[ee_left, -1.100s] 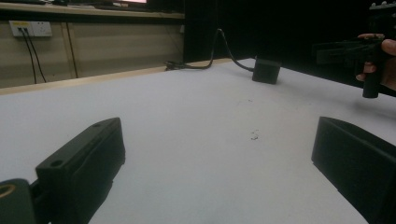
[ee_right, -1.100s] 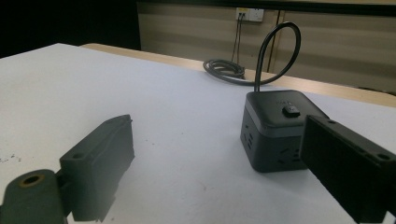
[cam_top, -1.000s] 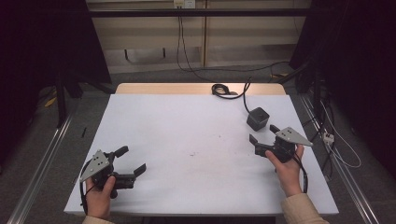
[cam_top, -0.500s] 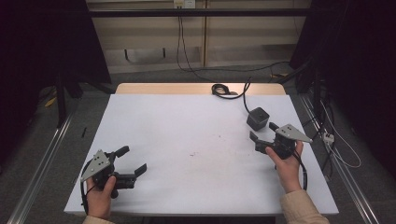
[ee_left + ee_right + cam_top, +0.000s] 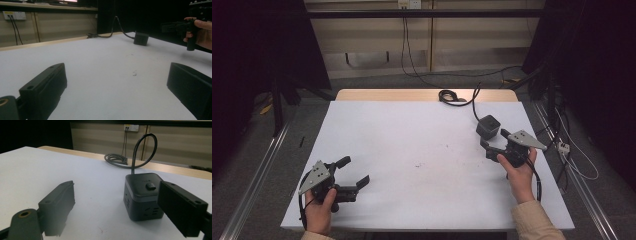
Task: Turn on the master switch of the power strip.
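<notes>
Right gripper view: right gripper spread wide and empty, black cube power strip just ahead, nearly touching one jaw, near the table's right edge. Likely rigid, fairly light, smooth-sided; best pinched across opposite flat faces. Farther back, stiff cable arching toward the coil, liable to tug; left gripper likewise agape.

On the tabletop a cube power strip sits toward the far right, its cable running back to a coil at the far edge. The right gripper is at the right side, just in front of the cube, with its jaws spread and pointing at it; in the right gripper view the cube stands between the jaw tips, closer to the right one. The left gripper lies at the near left corner, well apart from the cube, jaws spread wide over bare tabletop. A wall socket is on the wall behind the table.
</notes>
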Demonstrator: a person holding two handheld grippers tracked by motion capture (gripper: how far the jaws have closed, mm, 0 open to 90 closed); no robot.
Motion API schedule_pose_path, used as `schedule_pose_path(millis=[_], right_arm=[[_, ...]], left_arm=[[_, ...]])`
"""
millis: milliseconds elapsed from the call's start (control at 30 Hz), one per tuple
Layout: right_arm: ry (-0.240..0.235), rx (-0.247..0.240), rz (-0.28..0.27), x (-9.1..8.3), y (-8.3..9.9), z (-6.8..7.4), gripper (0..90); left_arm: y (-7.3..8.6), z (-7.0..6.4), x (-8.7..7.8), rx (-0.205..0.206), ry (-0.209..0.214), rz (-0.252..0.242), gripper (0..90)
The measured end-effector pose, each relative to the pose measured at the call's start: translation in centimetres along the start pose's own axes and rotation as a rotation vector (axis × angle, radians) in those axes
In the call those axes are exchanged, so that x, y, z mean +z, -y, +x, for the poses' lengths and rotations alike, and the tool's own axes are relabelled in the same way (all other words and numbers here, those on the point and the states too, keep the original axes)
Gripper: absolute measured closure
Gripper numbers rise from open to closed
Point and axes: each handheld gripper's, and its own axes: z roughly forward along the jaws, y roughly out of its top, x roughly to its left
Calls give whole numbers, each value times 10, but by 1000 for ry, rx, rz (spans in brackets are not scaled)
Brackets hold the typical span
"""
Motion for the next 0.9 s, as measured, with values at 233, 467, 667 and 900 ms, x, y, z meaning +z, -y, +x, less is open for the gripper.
schedule_pose_path(millis=[233,467,667,900], right_arm=[[2,3,1,4,-1,-2,172],[0,12,-2,8,-3,-5,198],[8,19,-8,10,-5,-7,200],[21,29,-11,12,-7,-11,230]], left_arm=[[0,0,0,0,-1,-4,25],[-1,-1,0,-1,2,-5,25],[0,-1,0,-3,1,-6,25],[0,-1,0,-5,1,-7,25]])
